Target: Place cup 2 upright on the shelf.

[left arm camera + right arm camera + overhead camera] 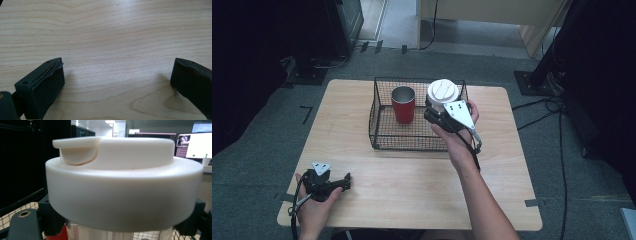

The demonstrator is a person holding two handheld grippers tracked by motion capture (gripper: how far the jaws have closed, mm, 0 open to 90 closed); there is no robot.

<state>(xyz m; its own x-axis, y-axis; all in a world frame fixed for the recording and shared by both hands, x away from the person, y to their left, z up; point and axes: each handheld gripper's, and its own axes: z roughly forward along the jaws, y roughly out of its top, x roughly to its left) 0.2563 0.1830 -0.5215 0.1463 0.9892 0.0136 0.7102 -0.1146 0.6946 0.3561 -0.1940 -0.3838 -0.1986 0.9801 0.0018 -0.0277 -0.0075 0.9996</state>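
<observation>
Fingers of the left gripper (343,182) gape over the table (412,180) near its front left corner; the right gripper (434,116) clamps a white-lidded clear cup (442,93) (flip tab on top) over the wire basket's (384,141) right edge, beside a red tumbler (403,104). Grey carpet surrounds.

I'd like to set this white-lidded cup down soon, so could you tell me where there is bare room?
Inside the basket, the floor right of the red cup is free, as is the tabletop between basket and left gripper. Around the red cup it is tight.
</observation>
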